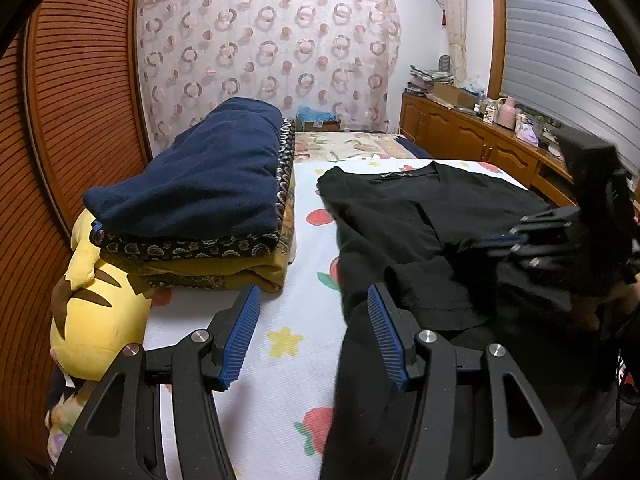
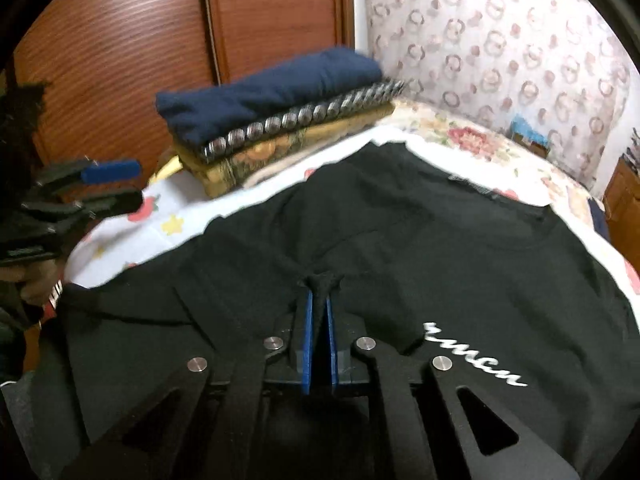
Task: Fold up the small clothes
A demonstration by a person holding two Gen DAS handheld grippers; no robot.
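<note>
A black T-shirt (image 1: 400,216) lies spread on the bed's white fruit-print sheet (image 1: 280,344), collar toward the far end. In the right wrist view the shirt (image 2: 440,240) fills the middle and carries white script lettering (image 2: 476,360). My right gripper (image 2: 318,282) is shut on a small pinched ridge of its black fabric. From the left wrist view it shows blurred at the right (image 1: 500,240), over the shirt. My left gripper (image 1: 313,292) stands open above the sheet at the shirt's left edge, its right finger over black cloth, nothing between the pads. It also appears at the far left (image 2: 120,186).
A stack of folded clothes (image 1: 208,184), navy on top, sits on the bed's left side beside a yellow plush toy (image 1: 96,312). A brown slatted wardrobe (image 1: 80,120) runs along the left. A wooden cabinet (image 1: 460,132) with clutter lines the right wall.
</note>
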